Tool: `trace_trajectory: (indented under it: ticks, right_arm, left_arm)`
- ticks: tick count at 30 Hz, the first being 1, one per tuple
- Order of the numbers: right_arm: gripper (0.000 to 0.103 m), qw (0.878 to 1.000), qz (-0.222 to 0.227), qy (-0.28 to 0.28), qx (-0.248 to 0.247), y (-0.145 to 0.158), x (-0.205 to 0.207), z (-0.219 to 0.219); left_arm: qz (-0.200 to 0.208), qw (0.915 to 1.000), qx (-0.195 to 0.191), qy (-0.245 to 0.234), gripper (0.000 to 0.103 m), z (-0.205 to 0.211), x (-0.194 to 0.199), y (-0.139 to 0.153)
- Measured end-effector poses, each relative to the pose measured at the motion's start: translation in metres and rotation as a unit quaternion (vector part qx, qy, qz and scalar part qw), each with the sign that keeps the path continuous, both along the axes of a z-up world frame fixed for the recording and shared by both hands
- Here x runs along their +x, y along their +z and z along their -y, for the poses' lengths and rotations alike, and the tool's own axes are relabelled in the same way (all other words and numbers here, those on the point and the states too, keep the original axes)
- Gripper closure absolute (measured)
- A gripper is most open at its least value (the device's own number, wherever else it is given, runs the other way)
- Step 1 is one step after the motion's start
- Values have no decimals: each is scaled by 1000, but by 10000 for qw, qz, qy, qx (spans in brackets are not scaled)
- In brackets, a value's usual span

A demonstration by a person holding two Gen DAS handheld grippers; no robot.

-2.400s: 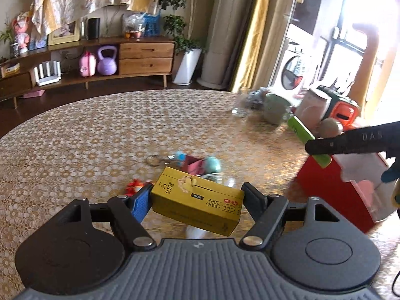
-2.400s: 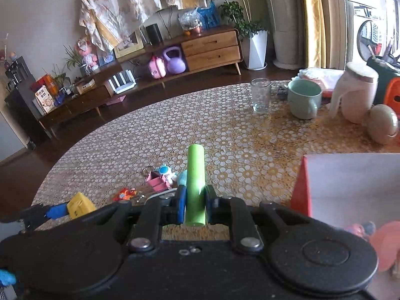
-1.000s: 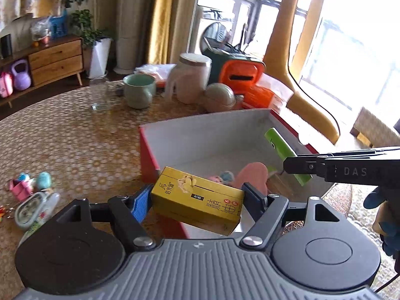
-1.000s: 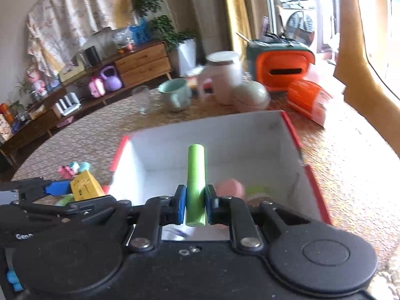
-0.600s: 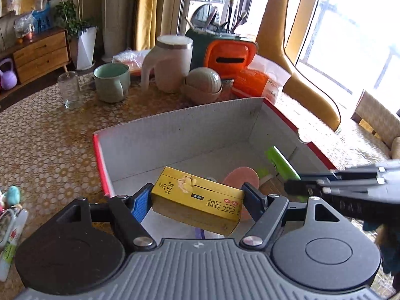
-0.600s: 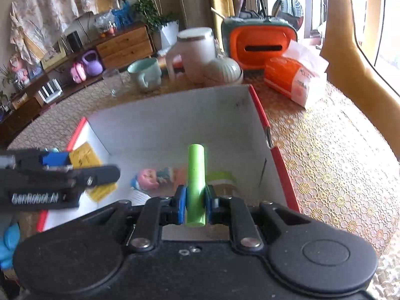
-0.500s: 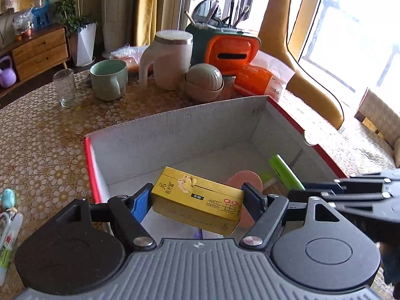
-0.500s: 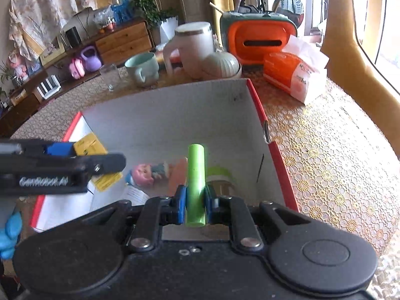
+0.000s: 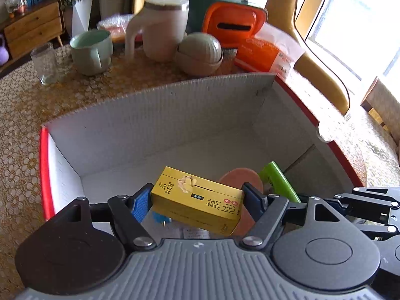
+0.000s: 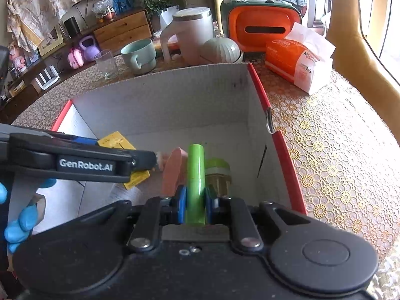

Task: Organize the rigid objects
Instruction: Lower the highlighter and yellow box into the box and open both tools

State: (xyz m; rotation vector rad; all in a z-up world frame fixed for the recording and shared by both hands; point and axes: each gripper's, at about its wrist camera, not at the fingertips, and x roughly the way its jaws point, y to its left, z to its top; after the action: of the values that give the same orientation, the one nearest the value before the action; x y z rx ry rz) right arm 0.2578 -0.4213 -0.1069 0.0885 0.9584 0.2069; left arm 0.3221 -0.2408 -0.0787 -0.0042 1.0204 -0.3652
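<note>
With the left gripper (image 9: 197,200) clamping the yellow carton (image 9: 200,201) and the right gripper (image 10: 195,206) pinching the green tube (image 10: 196,175) over the red box (image 9: 155,115), simultaneous release risked collision.

"GenRobot.AI" on left gripper (image 10: 150,158), Chinese characters, perhaps 精油, on yellow box (image 9: 197,201)

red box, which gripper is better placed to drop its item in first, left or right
Either could; slight edge to the left. The left gripper holds the yellow carton over bare floor of the red box, while the right gripper's green tube hangs directly above a pink disc and jar.
</note>
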Motion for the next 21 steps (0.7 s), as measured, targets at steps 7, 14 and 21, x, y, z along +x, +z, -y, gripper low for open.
trace_trajectory:
  ticks: [7,14,21]
  right_arm:
    - [88,10000,-57,15,-21,-4,2,-2]
    - [88,9999,-126,1,-36,-9,4,-1]
    - [81,9999,-117,-39,-30,-8,3,-1]
  left_arm:
    - [-320,9995,60,37,27,0,5,-10]
    - [-303,9995,109,-1,27,3,5,-10]
    - [-284,9995,144,9,27,3,3,-9]
